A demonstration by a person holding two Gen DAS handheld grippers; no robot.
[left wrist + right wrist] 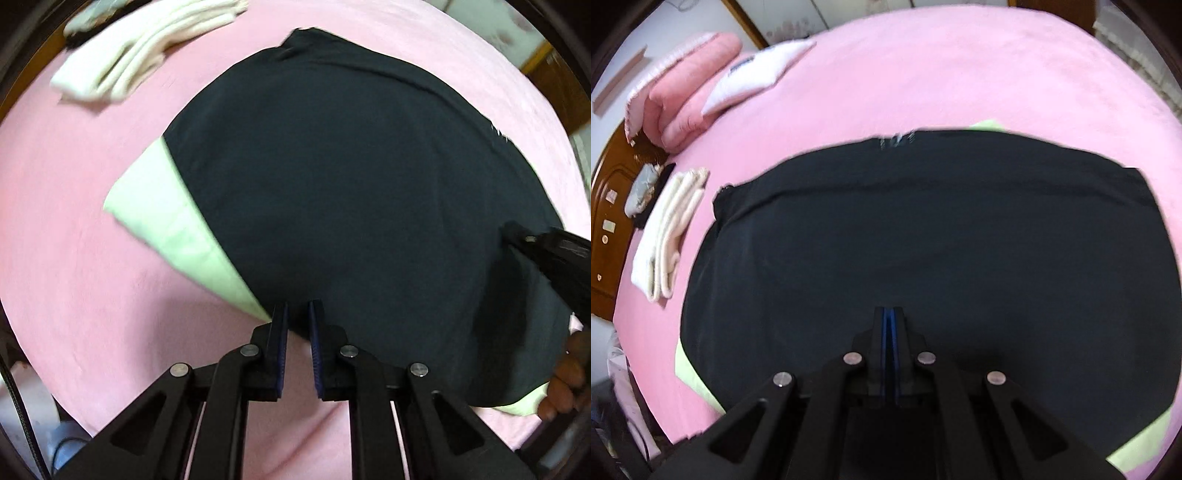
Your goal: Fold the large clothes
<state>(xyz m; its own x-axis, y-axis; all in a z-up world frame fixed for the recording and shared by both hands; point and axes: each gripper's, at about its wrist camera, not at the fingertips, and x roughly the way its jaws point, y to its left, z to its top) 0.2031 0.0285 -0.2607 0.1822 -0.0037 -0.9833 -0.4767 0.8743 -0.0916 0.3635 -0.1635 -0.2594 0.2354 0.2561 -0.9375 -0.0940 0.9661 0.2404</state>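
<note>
A large dark garment (pixel 332 184) (pixel 923 221) with pale green panels (pixel 177 229) lies spread on a pink bed cover (pixel 74 240). My left gripper (pixel 298 314) points down at its near hem beside the green panel. Its jaws are pinched on the dark edge with only a narrow gap left. In the left wrist view my right gripper (pixel 511 229) bites the garment's right side, where the cloth drapes in a fold below it. A person's hand (pixel 565 373) shows under it. In its own view the right gripper (pixel 890 312) has its blue pads pressed together over the dark cloth.
A stack of folded white cloths (pixel 140 55) (pixel 668 236) lies on the bed beyond the garment's far left corner. A folded pink blanket (pixel 687 85) and a white pillow (pixel 757 77) sit near a wooden headboard (pixel 609 229). Bare pink cover (pixel 960 74) stretches behind the garment.
</note>
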